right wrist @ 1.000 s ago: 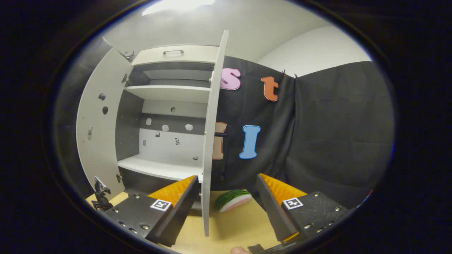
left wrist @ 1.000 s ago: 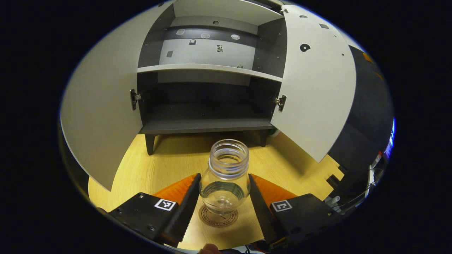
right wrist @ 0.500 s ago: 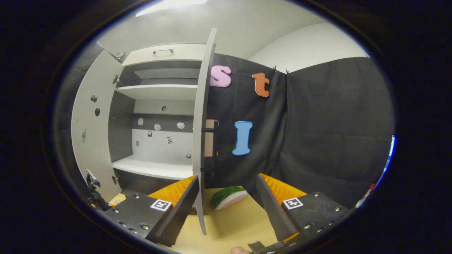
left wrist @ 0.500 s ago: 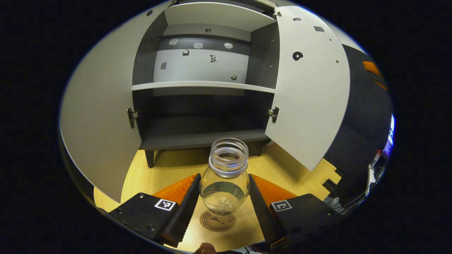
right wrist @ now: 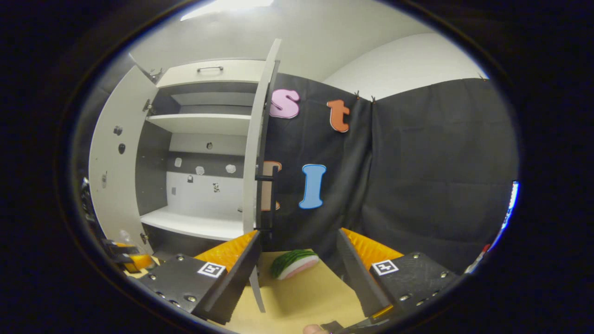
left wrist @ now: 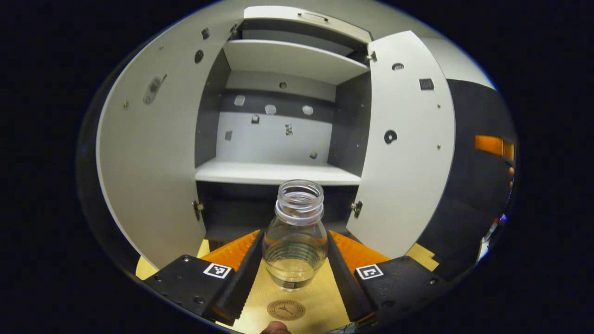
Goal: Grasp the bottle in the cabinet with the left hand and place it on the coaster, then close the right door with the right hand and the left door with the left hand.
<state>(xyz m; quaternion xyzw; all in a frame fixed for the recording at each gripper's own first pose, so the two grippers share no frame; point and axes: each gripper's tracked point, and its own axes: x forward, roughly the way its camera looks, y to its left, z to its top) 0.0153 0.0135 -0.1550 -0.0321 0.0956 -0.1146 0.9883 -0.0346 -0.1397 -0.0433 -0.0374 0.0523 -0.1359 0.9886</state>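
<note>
Both fingers of left hand-held gripper (left wrist: 295,266) press on the clear glass bottle w/ threaded open neck (left wrist: 297,236), upright, long axis vertical, held off the light wooden tabletop (left wrist: 320,297). Round brown printed coaster (left wrist: 286,310) lies at 6 o'clock from bottle base, nearer the camera, apart from it; judged: pull back, then lower. Room around coaster looks free.

Tall white-and-grey cabinet (left wrist: 278,171) at 12 o'clock, both doors open: white left door (left wrist: 153,157) at 9, white right door (left wrist: 408,153) at 3.

Right hand-held gripper (right wrist: 297,273) is spread, empty; right door's edge (right wrist: 253,185) just beyond its left finger, at 11. Green-rinded melon-slice toy (right wrist: 292,263) at 12, on tabletop.
</note>
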